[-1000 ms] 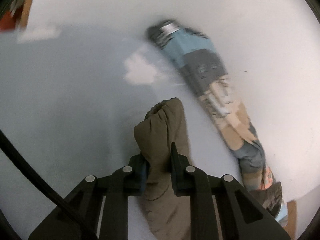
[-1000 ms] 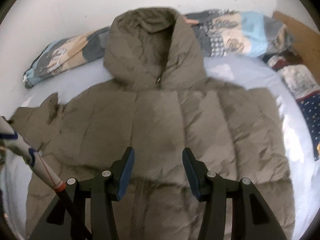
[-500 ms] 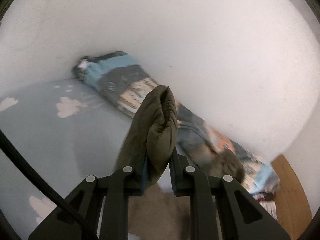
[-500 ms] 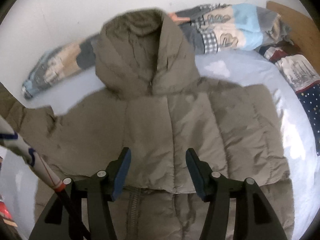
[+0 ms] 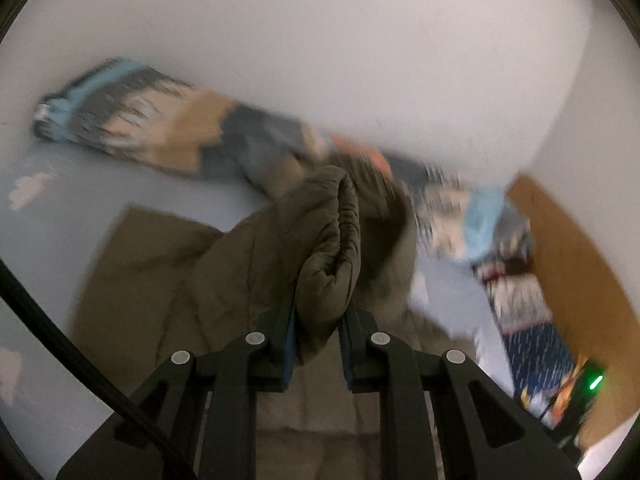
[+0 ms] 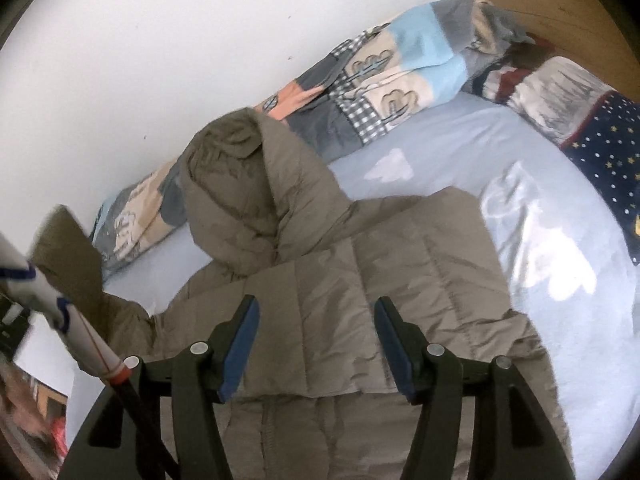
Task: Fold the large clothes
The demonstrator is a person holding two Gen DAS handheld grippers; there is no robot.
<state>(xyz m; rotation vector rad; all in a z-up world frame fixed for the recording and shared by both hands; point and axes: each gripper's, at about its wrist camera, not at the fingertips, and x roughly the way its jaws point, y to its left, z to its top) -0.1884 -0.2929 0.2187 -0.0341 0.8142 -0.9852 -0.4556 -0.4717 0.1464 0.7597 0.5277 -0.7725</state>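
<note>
Between the left gripper (image 5: 318,320) jaws, at lower centre of the left wrist view, a sleeve (image 5: 324,248) cuff of the olive jacket (image 6: 400,280) is being pinched, the jaws being closed on the padded fabric. The sleeve is being held up off the bed (image 6: 460,148), its long axis running from the cuff down and left toward the jacket body, which is lying flat across the lower half of the frame. The view is blurred, so finer detail cannot be told.

At lower centre of the right wrist view, the right gripper (image 6: 316,340) is being held with jaws apart above the jacket chest, nothing between them; contact cannot be told. The hood (image 6: 236,196) is lying upper left of it, toward the quilt (image 6: 400,60). The lifted sleeve is showing at the left edge of this frame.

Judgement: the fold is turning on the sleeve lying left of the body; it is to be carried rightward across the chest, the left gripper being nearer.
</note>
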